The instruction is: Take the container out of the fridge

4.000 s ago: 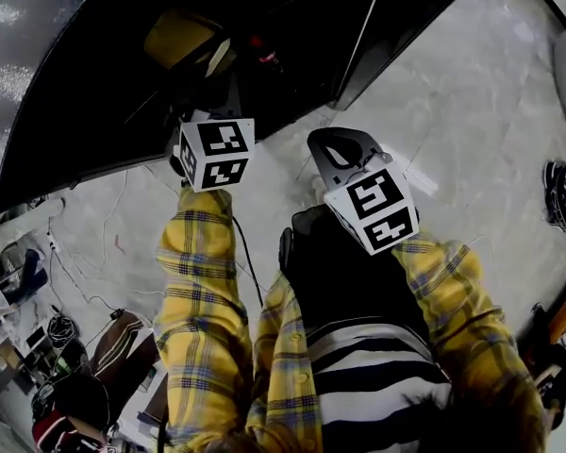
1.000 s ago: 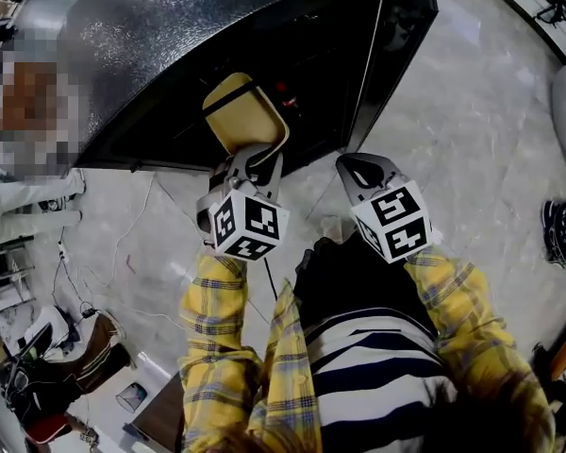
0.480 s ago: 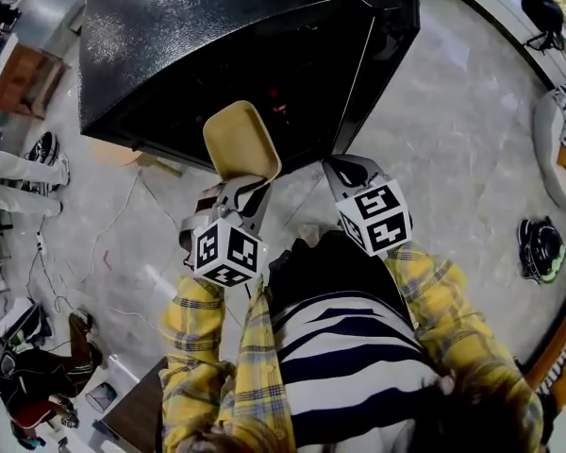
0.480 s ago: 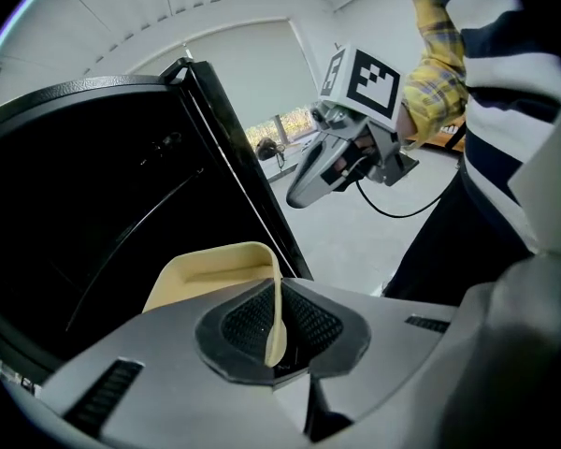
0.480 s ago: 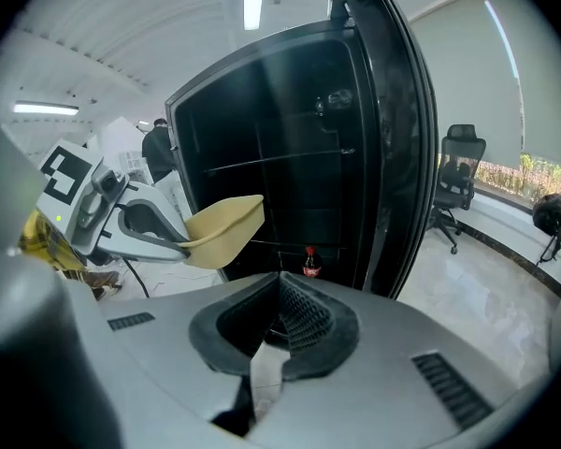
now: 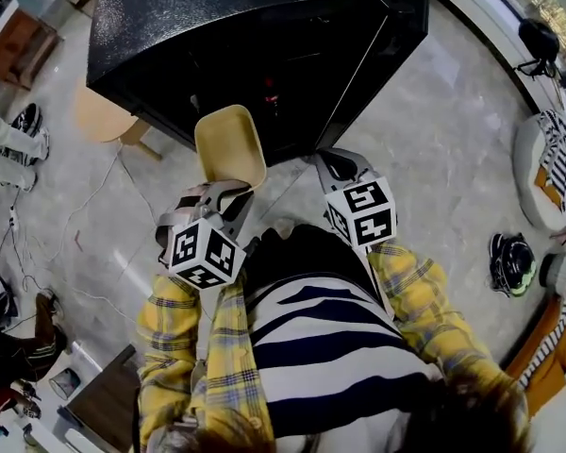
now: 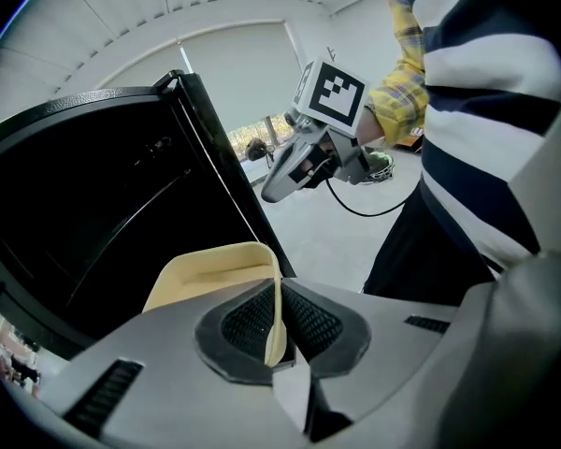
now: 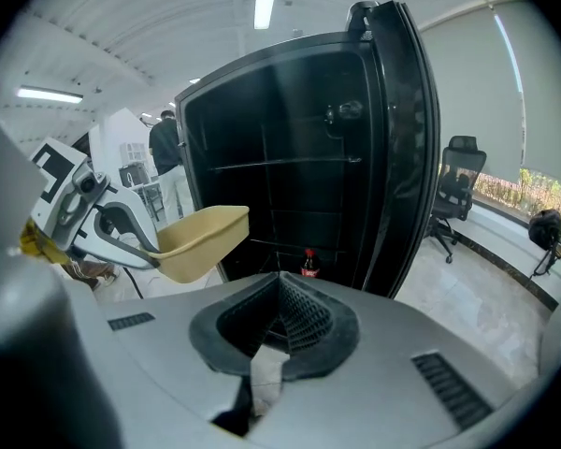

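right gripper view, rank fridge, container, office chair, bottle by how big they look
1. fridge
2. container and office chair: about alike; the container is nearer the camera, so unranked
3. bottle

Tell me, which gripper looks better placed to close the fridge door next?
Probably the right gripper: it is empty and beside the fridge door, while the left gripper grips the container.

The container is pale yellow, the fridge black, the sleeves yellow plaid, the shirt navy-striped white.
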A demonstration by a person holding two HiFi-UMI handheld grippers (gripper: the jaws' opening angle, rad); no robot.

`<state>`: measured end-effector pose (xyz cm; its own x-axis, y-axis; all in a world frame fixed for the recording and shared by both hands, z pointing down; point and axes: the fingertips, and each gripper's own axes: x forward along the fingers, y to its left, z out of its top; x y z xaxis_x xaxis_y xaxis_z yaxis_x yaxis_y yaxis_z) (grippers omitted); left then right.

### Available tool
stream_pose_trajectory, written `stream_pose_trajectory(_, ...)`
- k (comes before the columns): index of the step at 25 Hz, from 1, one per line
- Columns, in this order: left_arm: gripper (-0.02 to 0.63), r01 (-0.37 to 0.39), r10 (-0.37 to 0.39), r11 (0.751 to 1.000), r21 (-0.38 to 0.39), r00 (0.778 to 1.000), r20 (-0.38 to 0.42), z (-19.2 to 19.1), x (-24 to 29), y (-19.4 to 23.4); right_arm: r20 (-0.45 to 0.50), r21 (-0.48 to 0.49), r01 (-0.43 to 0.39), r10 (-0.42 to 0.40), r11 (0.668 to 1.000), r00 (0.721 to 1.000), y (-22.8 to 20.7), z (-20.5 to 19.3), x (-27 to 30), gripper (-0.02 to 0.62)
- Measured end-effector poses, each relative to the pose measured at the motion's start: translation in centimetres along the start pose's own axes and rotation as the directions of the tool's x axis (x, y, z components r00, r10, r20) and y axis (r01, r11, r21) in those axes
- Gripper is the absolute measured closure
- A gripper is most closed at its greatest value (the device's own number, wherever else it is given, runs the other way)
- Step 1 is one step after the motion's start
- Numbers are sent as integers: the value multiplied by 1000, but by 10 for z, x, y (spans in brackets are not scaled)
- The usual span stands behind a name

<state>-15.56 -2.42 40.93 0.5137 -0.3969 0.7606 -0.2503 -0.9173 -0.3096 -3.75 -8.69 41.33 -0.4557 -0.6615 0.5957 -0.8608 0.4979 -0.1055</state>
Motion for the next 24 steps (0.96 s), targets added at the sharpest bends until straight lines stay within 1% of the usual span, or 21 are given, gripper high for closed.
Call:
stream_pose_trajectory(9, 574, 12, -12, 1000, -18, 1000, 1, -3, -9, -13, 15, -10, -3, 3, 1000, 1000, 7, 4, -1, 568)
stream_pose_trajectory(19, 574, -5, 5, 999, -45, 1000, -15, -10, -14, -15, 18, -16, -11, 12, 1000, 1000, 17, 7, 5, 568)
stream_pose_trajectory(24, 574, -3, 2, 999, -43, 1000, -18, -10, -14, -17, 30, -7, -4, 4, 1000, 1000, 16, 9, 5, 568)
